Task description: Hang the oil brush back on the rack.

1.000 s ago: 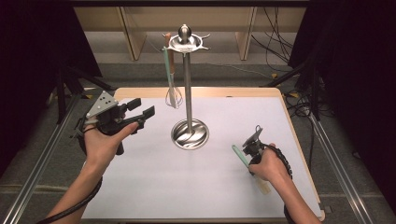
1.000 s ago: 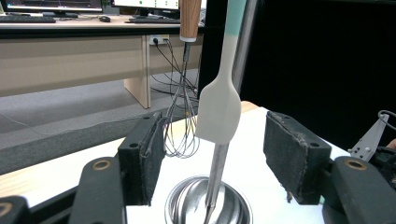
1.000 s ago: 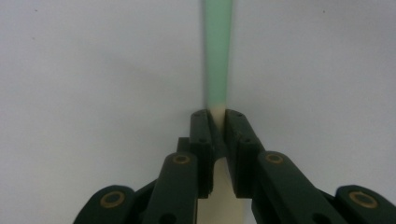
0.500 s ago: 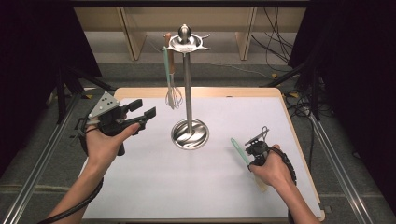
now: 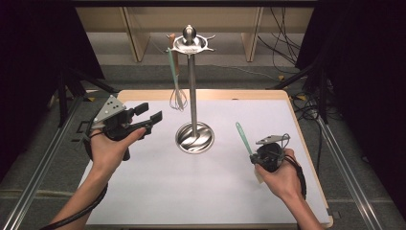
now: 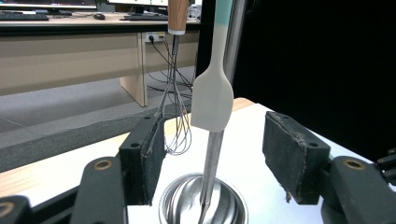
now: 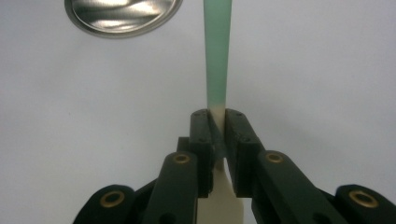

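Observation:
A metal stand [image 5: 192, 91] rises from a round shiny base [image 5: 194, 138] at the middle of the white table top [image 5: 191, 191]. From its top ring hang a wire whisk [image 5: 178, 99] with a wooden handle and a spatula with a green handle [image 5: 171, 64]. In the left gripper view that hanging spatula [image 6: 212, 100] and the whisk [image 6: 175, 126] are straight ahead. My left gripper [image 5: 149, 116] [image 6: 212, 140] is open, level and empty, left of the stand. My right gripper [image 5: 265, 155] [image 7: 217, 128] is shut on the neck of a second green-handled spatula [image 5: 243, 138] [image 7: 217, 56] above the table, right of the base.
The stand's base [image 7: 122, 16] lies ahead and to the left in the right gripper view. The table's wooden edge [image 5: 299, 129] runs along the right side. Cables lie on the floor [image 5: 287, 28] beyond it, and dark curtains flank both sides. Desks stand at the back.
My right hand has risen with the spatula in its jaws, and the green handle's end now points higher, toward the stand. The left hand has kept still.

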`<state>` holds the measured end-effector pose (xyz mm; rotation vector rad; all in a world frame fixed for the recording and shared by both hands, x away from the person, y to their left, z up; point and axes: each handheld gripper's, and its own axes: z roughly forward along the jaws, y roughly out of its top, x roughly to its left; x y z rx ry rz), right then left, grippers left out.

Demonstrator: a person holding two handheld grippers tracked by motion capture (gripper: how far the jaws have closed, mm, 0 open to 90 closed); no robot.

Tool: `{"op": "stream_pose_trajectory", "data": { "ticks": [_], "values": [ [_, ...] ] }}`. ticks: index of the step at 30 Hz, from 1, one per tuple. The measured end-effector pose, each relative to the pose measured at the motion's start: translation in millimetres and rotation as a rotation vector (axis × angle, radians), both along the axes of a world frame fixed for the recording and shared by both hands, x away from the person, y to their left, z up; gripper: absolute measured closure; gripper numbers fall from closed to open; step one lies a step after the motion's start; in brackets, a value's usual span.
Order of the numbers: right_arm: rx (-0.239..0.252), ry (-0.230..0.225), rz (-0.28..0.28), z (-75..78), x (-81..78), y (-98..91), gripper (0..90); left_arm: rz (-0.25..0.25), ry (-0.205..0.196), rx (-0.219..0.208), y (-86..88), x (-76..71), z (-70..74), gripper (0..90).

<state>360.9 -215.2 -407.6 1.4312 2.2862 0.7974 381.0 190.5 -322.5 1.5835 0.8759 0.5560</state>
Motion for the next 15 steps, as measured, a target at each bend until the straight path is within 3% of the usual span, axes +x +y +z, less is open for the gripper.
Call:
{"op": "stream_pose_trajectory", "data": {
  "ticks": [7, 8, 11, 12, 13, 14, 15],
  "values": [
    [0.043, -0.048, 0.004, 5.7, 2.9, 3.3, 82.7, -0.007, -0.002, 0.003, -2.0, -0.7, -0.4, 39.4],
    [0.063, -0.080, 0.018, 7.8, 4.8, 4.3, 82.7, -0.013, -0.001, 0.002, -4.0, -1.1, -1.1, 40.0],
    [0.068, -0.109, 0.028, 9.9, 6.4, 5.8, 82.7, -0.021, -0.002, 0.002, -6.9, -1.4, -1.8, 40.7],
    [0.089, -0.143, 0.039, 11.3, 8.2, 8.4, 82.7, -0.033, -0.003, 0.002, -10.7, -1.8, -2.7, 40.9],
    [0.089, -0.143, 0.039, 11.3, 8.2, 8.4, 82.7, -0.033, -0.003, 0.002, -10.7, -1.8, -2.7, 41.1],
    [0.093, -0.177, 0.041, 13.3, 8.6, 12.5, 82.7, -0.047, -0.002, 0.000, -14.6, -2.2, -3.3, 41.2],
    [0.093, -0.177, 0.041, 13.3, 8.6, 12.5, 82.7, -0.047, -0.002, 0.000, -14.6, -2.2, -3.3, 41.3]
  ]
}}
